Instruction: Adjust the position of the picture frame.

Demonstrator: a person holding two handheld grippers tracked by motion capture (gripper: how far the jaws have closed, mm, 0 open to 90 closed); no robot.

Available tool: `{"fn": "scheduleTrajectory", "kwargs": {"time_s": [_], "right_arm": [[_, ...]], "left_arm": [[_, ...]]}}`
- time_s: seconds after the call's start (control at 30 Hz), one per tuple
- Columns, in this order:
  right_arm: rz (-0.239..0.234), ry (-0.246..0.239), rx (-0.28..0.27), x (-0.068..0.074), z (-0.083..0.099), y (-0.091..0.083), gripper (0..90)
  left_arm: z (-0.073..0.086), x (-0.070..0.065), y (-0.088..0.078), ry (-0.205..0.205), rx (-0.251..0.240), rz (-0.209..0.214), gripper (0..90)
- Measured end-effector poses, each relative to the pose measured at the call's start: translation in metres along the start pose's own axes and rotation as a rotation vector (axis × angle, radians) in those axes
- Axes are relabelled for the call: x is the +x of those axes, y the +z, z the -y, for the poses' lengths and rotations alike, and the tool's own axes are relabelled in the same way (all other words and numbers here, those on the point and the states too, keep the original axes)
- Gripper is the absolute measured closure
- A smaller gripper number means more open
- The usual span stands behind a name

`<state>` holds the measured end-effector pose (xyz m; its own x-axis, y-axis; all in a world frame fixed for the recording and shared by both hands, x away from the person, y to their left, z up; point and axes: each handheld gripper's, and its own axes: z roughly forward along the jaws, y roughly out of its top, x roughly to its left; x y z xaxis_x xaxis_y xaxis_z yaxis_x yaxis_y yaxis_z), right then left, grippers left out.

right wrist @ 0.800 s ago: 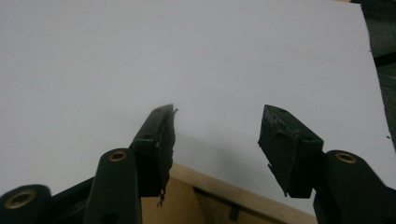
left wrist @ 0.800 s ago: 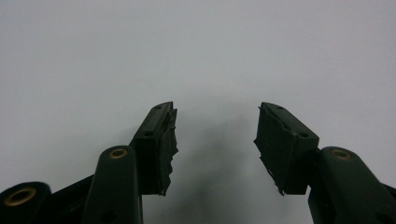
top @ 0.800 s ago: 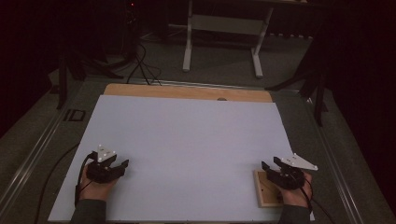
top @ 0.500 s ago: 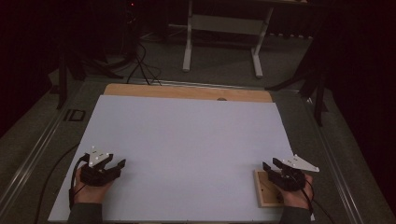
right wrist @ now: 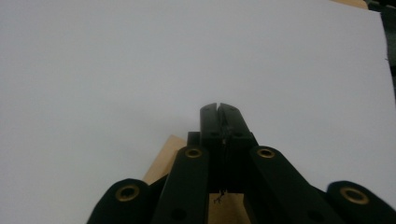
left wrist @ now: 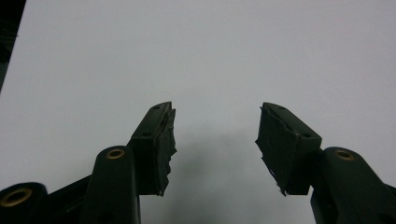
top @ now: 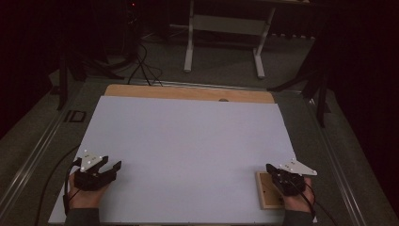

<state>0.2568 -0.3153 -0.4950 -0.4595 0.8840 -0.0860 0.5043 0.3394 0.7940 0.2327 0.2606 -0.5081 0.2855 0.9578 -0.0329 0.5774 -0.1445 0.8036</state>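
Left gripper (top: 113, 168), lower left of high view: fingers (left wrist: 156, 144) spread wide, empty over white sheet (top: 188, 150). Right gripper (top: 270, 168), lower right: fingers (right wrist: 219, 121) closed, empty, above wooden block (top: 268, 190).

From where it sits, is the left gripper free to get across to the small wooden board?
Probably yes. The left gripper, jaws open and holding nothing, has only bare white sheet between it and the wooden board, though the shut right gripper hovers over that board.
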Motion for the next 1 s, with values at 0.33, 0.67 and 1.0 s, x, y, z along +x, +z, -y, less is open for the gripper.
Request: {"fn": "scheduleTrajectory", "kwargs": {"time_s": [0.33, 0.67, 1.0], "right_arm": [[-0.047, -0.016, 0.028, 0.006, 0.004, -0.002, 89.5], [-0.072, -0.042, 0.07, 0.014, 0.01, -0.006, 89.5], [-0.077, -0.055, 0.09, 0.022, 0.018, -0.013, 89.5]], "left_arm": [[-0.001, 0.0, 0.002, -0.008, 0.001, 0.003, 45.4], [-0.001, 0.002, 0.004, -0.012, 0.005, 0.004, 45.3], [-0.001, 0.001, 0.005, -0.012, 0.006, 0.006, 45.3]]}}
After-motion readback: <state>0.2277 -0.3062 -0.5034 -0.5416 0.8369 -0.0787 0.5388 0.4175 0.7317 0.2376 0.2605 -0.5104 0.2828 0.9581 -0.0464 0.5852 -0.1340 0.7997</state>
